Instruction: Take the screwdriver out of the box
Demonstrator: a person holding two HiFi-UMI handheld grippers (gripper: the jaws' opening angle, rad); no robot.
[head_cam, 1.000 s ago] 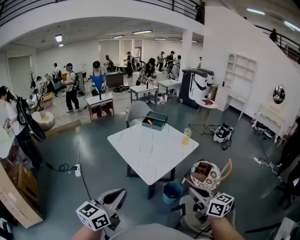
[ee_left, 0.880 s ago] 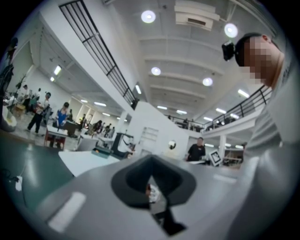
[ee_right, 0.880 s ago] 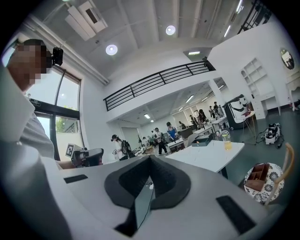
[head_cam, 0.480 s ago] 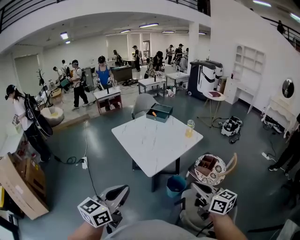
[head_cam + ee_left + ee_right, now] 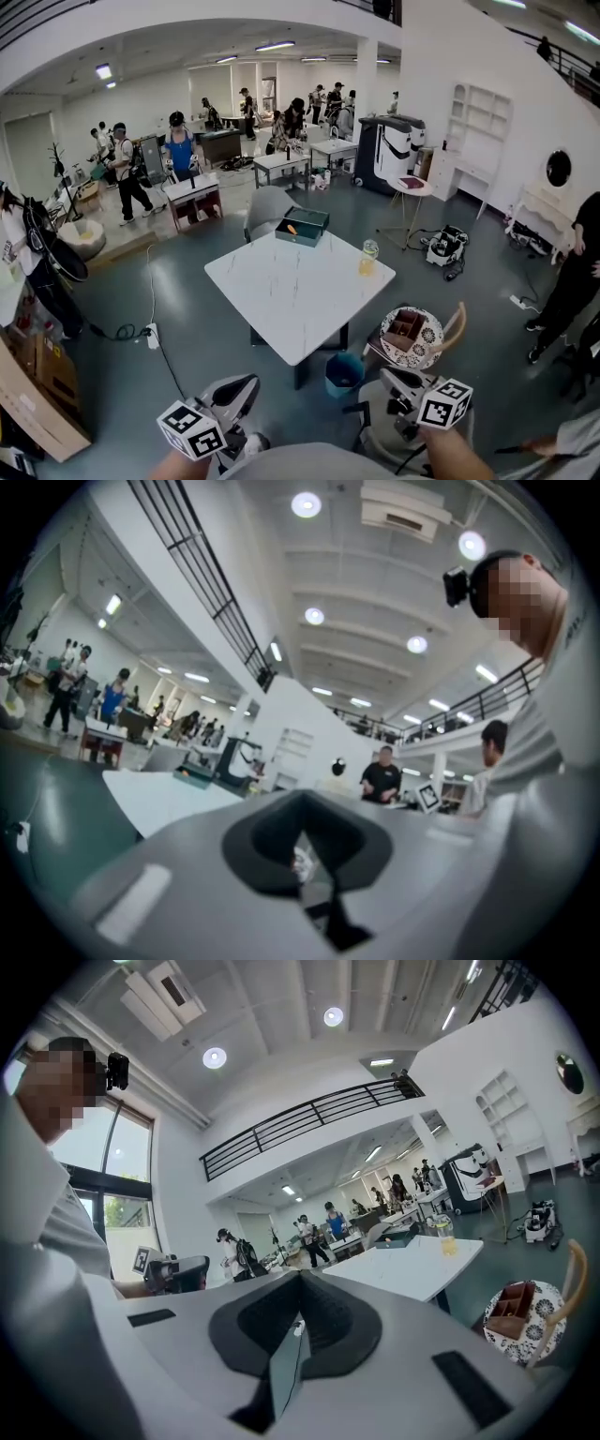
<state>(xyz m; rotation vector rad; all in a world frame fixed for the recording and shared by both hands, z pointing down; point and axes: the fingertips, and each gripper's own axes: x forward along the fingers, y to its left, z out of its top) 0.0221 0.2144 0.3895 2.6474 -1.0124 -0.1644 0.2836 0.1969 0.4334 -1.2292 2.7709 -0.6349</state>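
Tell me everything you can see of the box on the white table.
The box is a shallow, dark teal rectangular case that sits flat with its top open, at the far corner of the white table. A small orange item, probably the screwdriver's handle, lies inside. It is too distant to judge the material. Nothing else touches it.

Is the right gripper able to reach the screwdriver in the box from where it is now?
Probably not. The right gripper is held low by the person's body, and the whole white table lies between it and the box with the screwdriver at the far edge. Stepping closer seems needed.
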